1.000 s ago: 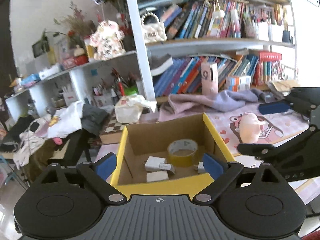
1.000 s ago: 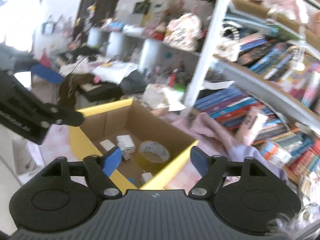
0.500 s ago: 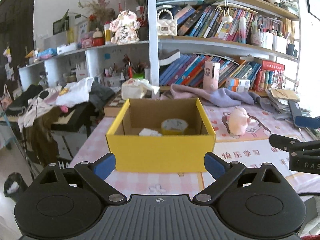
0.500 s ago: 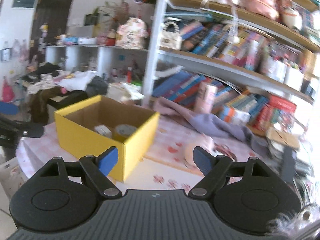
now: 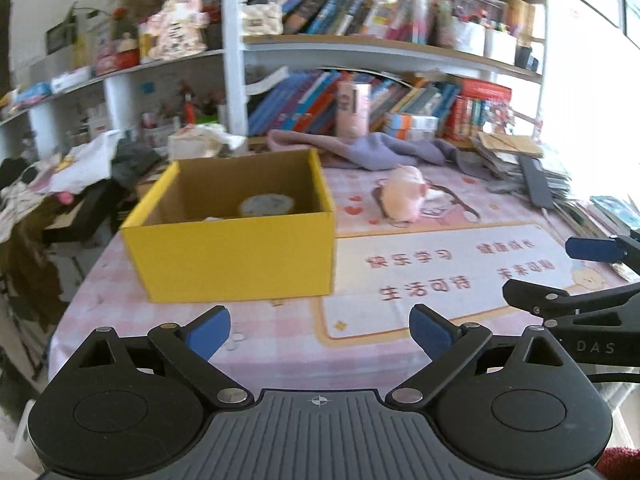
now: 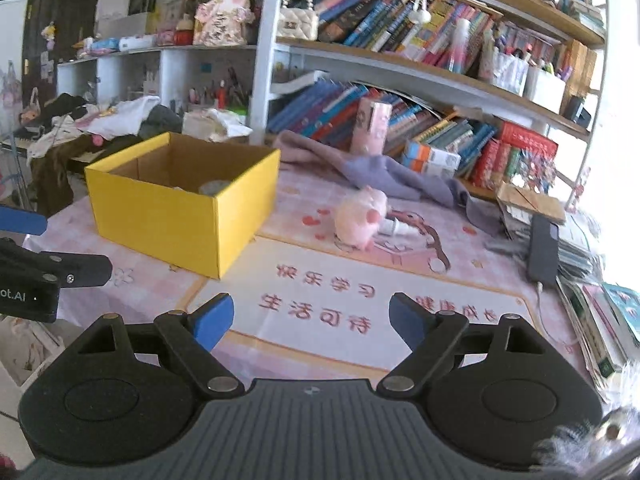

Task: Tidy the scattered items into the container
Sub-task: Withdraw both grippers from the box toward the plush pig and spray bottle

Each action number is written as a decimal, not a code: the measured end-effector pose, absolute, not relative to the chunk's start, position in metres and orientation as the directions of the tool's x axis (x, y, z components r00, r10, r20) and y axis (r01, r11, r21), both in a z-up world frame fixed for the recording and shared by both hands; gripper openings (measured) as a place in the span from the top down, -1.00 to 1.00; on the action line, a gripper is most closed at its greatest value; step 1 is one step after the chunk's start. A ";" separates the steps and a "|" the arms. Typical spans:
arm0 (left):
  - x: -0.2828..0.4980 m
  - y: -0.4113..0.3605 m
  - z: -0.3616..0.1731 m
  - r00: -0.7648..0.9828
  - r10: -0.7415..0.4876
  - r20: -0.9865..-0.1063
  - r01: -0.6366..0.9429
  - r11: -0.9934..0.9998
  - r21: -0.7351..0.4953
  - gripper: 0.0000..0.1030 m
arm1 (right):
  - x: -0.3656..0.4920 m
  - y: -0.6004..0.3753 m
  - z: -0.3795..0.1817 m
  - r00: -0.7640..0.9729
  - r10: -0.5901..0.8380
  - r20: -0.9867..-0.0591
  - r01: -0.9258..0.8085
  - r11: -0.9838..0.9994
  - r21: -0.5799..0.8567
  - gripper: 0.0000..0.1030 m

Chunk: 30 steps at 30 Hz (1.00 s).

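Both pairs of blue-padded fingers stand apart and empty, left gripper (image 5: 320, 330) and right gripper (image 6: 311, 317) hovering above the pink-checked worktop (image 6: 328, 356), well short of anything. Yellow cardboard box (image 6: 176, 220) sits left, a tape roll (image 5: 266, 205) inside; pink plush toy (image 6: 360, 216) lies loose to its right. Likely next: right gripper approaches the toy low, closes across its soft middle, lifts clear of the box wall.

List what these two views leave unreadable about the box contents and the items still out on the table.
- Yellow box: in both views its walls hide the floor; only the tape roll top shows.
- Pink plush toy: left view blurred.
- White object beside it: too small to identify.
- Black device: partly overexposed, unidentifiable.
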<state>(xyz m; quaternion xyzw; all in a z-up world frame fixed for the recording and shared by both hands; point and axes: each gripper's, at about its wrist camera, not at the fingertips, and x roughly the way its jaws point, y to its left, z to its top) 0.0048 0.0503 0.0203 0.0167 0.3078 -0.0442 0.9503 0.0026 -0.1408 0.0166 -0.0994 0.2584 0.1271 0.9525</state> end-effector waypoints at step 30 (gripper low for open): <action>0.129 -0.060 0.005 0.768 -0.201 -0.608 0.269 0.963 0.022 -0.90 | 0.109 -0.244 0.004 0.806 0.106 -0.583 -0.202 0.974 -0.102 -0.61</action>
